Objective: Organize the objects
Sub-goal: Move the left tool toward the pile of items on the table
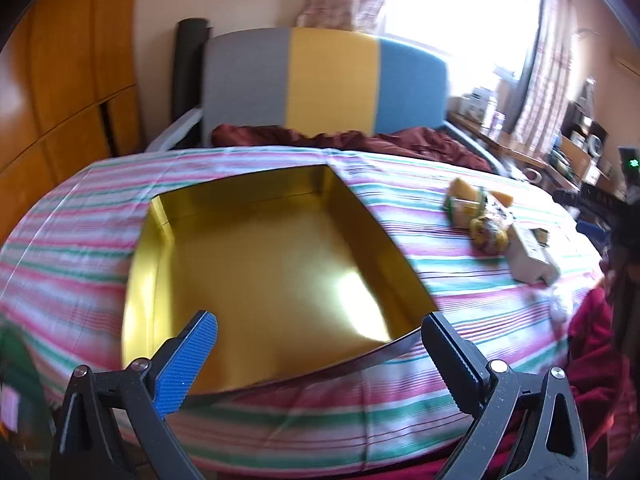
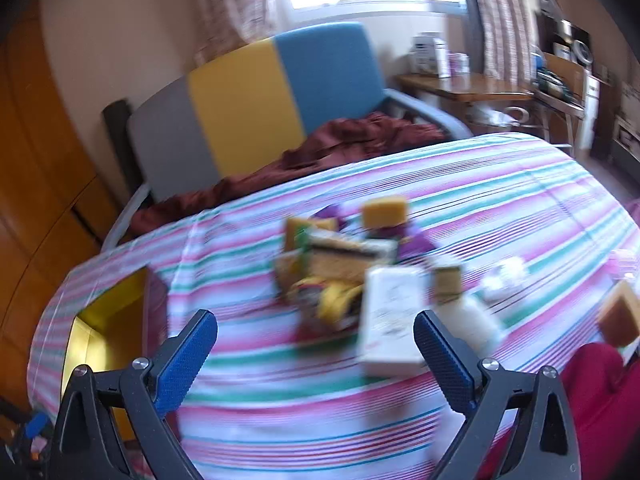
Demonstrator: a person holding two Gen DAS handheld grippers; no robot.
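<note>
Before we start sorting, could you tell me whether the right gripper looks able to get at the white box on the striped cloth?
Probably yes. The right gripper is open and empty, and the white box lies just ahead of its fingertips with only bare striped cloth between. The packet pile crowds the box's left side, though.

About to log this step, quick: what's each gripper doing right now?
Left gripper: open, holding nothing, over the gold box.
Right gripper: open, holding nothing, facing the pile of items on the striped cloth.
</note>
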